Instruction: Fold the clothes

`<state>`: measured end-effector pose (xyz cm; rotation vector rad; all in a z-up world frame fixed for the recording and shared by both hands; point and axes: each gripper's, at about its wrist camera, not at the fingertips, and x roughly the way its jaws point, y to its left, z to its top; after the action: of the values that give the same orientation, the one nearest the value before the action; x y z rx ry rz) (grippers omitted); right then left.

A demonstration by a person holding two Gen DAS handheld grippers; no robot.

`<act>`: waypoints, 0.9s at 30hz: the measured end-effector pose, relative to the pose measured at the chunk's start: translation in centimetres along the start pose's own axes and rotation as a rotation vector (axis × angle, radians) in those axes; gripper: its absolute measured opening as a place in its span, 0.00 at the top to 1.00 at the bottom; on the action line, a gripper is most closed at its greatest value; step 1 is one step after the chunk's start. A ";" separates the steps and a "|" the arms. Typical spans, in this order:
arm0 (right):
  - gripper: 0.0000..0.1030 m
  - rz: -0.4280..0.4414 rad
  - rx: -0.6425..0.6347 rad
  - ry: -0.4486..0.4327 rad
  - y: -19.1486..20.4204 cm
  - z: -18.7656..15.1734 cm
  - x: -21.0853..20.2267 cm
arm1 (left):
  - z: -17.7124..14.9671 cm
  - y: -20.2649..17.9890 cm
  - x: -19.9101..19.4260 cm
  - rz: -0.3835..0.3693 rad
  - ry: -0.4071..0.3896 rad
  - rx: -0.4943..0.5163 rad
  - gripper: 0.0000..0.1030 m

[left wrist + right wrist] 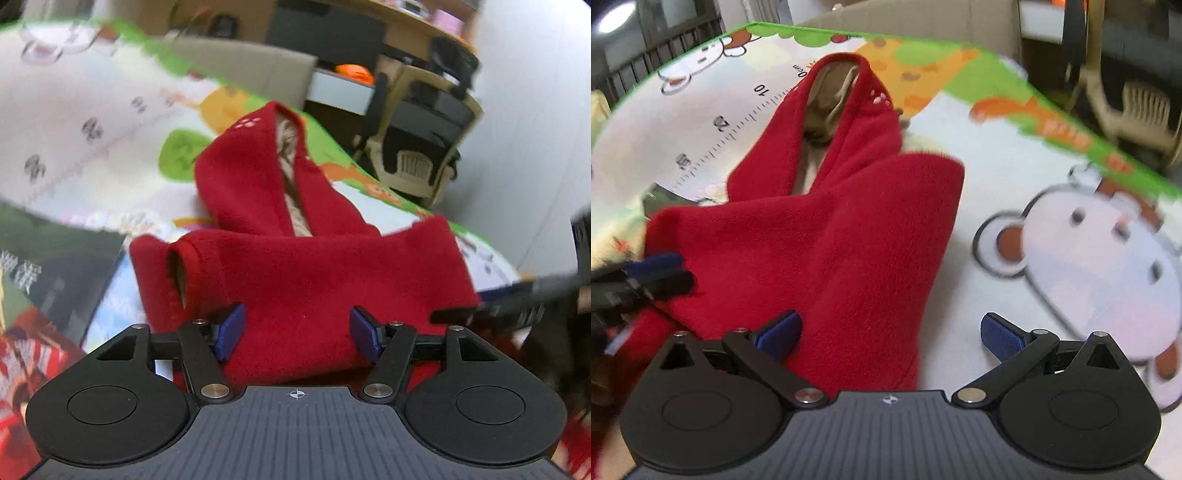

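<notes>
**Red fleece hoodie part-folded on cartoon mat, both claws spread**

Readable writing: a printed ruler scale point(738, 125) on the mat shows "0cm", "10", "20", "30" with tick marks, running along the left of the garment in the right wrist view. Orange lettering on the mat's green border is too blurred to read. A glossy dark printed sheet with white characters point(44, 273) lies at the left edge of the left wrist view; characters not legible.

Red fuzzy fleece hooded garment point(295, 266) lies on the white foam play mat with green border and cartoon animals point(1052, 177). Hood points away from the cameras, open, showing beige lining point(291, 173). Small pale dot clusters on the hood edges. A sleeve is folded across the body, cuff opening with a stitched hem at left in the left wrist view. Nap soft, matte, thick.

Left gripper point(297, 332): black linkage arms, ribbed blue pads, jaws spread wide over the folded fabric, nothing pinched. Right gripper point(890, 334): jaws also spread, left pad over red fleece, right pad over bare mat beside a cartoon monkey face point(1100, 251). Each gripper shows blurred at the other view's edge.

Background: beige and black plastic chair point(417, 147), blurred.
</notes>
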<state>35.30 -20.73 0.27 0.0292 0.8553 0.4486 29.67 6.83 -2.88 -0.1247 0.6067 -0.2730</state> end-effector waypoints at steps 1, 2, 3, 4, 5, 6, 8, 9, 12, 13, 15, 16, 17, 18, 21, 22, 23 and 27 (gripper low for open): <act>0.00 0.015 0.012 -0.005 -0.2 0.1 -0.3 | 0.0 -0.3 -0.1 0.005 0.000 0.016 0.26; 0.00 0.021 0.009 -0.035 -0.1 0.3 -0.9 | -0.1 -0.7 0.0 0.010 0.000 0.034 0.25; 0.00 0.021 0.001 -0.078 0.2 0.5 -1.7 | -0.1 -0.8 0.1 0.013 -0.001 0.050 0.22; 0.00 0.020 -0.005 -0.120 0.5 0.7 -2.5 | 0.0 -0.9 0.2 0.015 -0.002 0.058 0.20; 0.00 0.020 -0.009 -0.150 0.8 1.0 -3.0 | -0.1 -1.1 0.2 0.016 -0.002 0.064 0.20; 0.00 0.005 -0.018 -0.158 1.2 1.3 -3.1 | -0.1 -1.2 0.2 0.017 -0.003 0.070 0.19; 0.00 -0.071 -0.058 -0.141 1.9 1.6 -2.4 | -0.2 -1.4 0.2 0.017 -0.005 0.073 0.19; 0.00 -0.131 -0.097 -0.116 2.4 1.4 -1.4 | -0.2 -1.5 0.2 0.016 -0.007 0.073 0.19; 0.00 -0.199 -0.144 -0.072 2.7 0.4 1.0 | -0.3 -1.6 0.4 0.013 -0.012 0.076 0.19; 0.00 -0.191 -0.115 -0.076 2.5 0.2 1.0 | -0.3 -1.6 0.4 0.014 -0.014 0.077 0.19; 0.00 -0.193 -0.112 -0.081 2.6 0.0 0.9 | -0.3 -1.6 0.4 0.014 -0.016 0.078 0.18; 0.00 -0.195 -0.121 -0.084 2.7 -0.1 0.8 | -0.3 -1.6 0.4 0.012 -0.015 0.079 0.16; 0.00 -0.200 -0.132 -0.085 2.8 -0.1 0.9 | -0.3 -1.6 0.5 0.009 -0.015 0.079 0.15; 0.00 -0.204 -0.143 -0.084 3.0 -0.2 1.0 | -0.3 -1.6 0.5 0.006 -0.016 0.078 0.14; 0.00 -0.221 -0.179 -0.088 3.6 -0.1 1.2 | -0.3 -1.6 0.8 -0.002 -0.014 0.078 0.10; 0.00 -0.228 -0.191 -0.092 3.7 -0.1 1.3 | -0.3 -1.7 0.8 0.000 -0.011 0.081 0.09; 0.00 -0.234 -0.204 -0.095 3.9 0.0 1.3 | -0.3 -1.8 0.9 0.007 -0.007 0.089 0.09; 0.00 -0.236 -0.238 -0.121 4.1 -0.1 -0.5 | -0.1 -2.4 0.0 0.029 0.007 0.127 0.09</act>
<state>33.45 -17.22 1.35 -0.2595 0.6723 0.3202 29.09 4.52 -2.55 0.0075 0.5964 -0.2838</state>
